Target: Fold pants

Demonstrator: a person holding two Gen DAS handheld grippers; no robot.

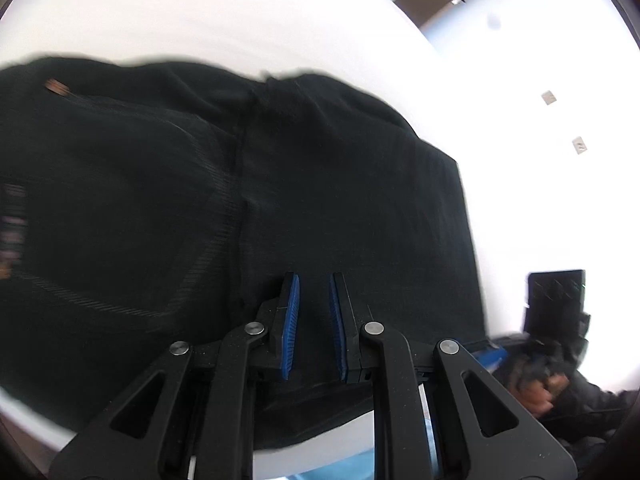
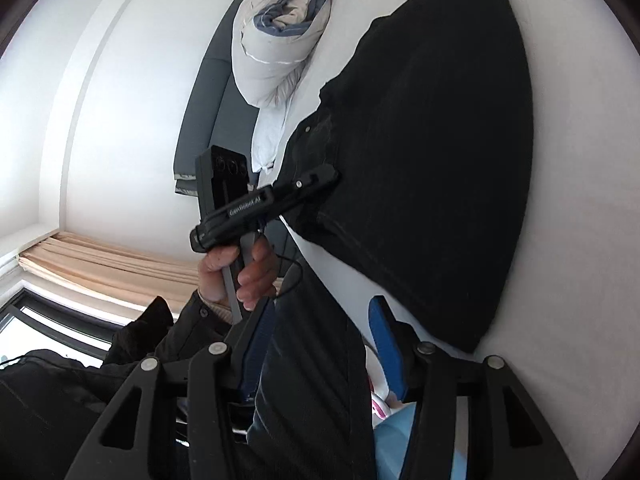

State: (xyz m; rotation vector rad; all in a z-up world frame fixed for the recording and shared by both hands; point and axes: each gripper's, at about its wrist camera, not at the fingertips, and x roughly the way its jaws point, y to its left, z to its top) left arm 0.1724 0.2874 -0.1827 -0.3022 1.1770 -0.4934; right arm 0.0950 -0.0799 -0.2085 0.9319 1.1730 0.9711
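The black pants (image 1: 248,200) lie folded on a white bed (image 1: 200,12). In the left wrist view my left gripper (image 1: 314,286) hovers over their near edge, its blue pads (image 1: 291,320) a small gap apart with only cloth behind them. In the right wrist view the pants (image 2: 432,160) spread across the bed (image 2: 580,240). My right gripper (image 2: 320,312) stands wide open near the pants' lower edge, with one blue pad (image 2: 386,336) showing and dark cloth between the fingers. The left gripper (image 2: 316,184) also shows there, its tip against the pants' waist area.
A rolled white and blue duvet (image 2: 276,40) lies at the far end of the bed beside a grey headboard (image 2: 208,92). The person's hand (image 2: 244,268) and dark sleeve are at lower left. Beige curtains (image 2: 100,260) hang by a window.
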